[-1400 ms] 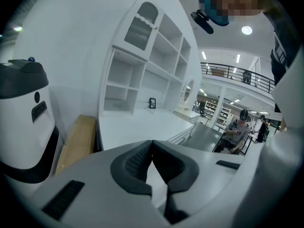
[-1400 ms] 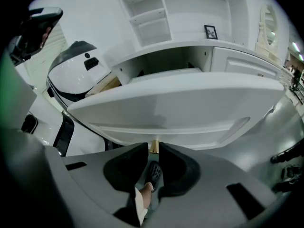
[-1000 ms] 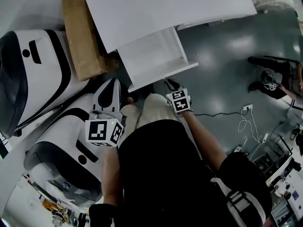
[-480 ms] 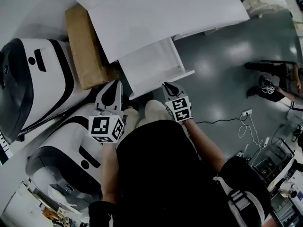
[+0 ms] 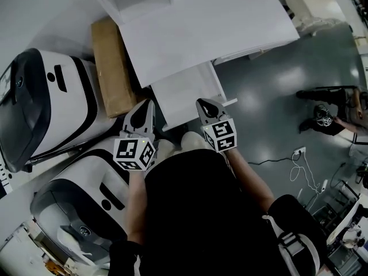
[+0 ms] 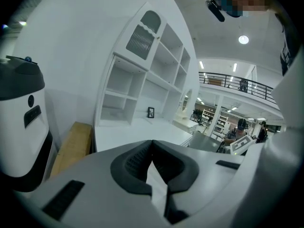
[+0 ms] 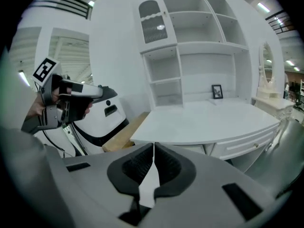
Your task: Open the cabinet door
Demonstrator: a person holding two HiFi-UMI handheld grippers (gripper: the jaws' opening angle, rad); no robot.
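Seen from the head view, the white cabinet door [image 5: 187, 88] stands swung out from under the white desk top [image 5: 201, 27]. My right gripper [image 5: 202, 102] hangs in the air just in front of the door's outer edge, touching nothing. Its jaws are closing, tips almost together, with nothing between them [image 7: 154, 145]. My left gripper [image 5: 146, 103] is to the left of the door, beside the brown box, shut and empty [image 6: 152, 141]. In the right gripper view, the desk's drawers [image 7: 244, 145] lie ahead on the right.
A brown cardboard box [image 5: 112, 68] lies left of the desk. Two white-and-black machines [image 5: 46, 102] [image 5: 80, 200] fill the left side. An open shelf unit [image 7: 190, 51] rises behind the desk. A person [image 5: 330, 114] sits on the grey floor at right, near a cable [image 5: 299, 151].
My right gripper has risen from below the door's edge and its jaws have drawn together. The left gripper has hardly moved.
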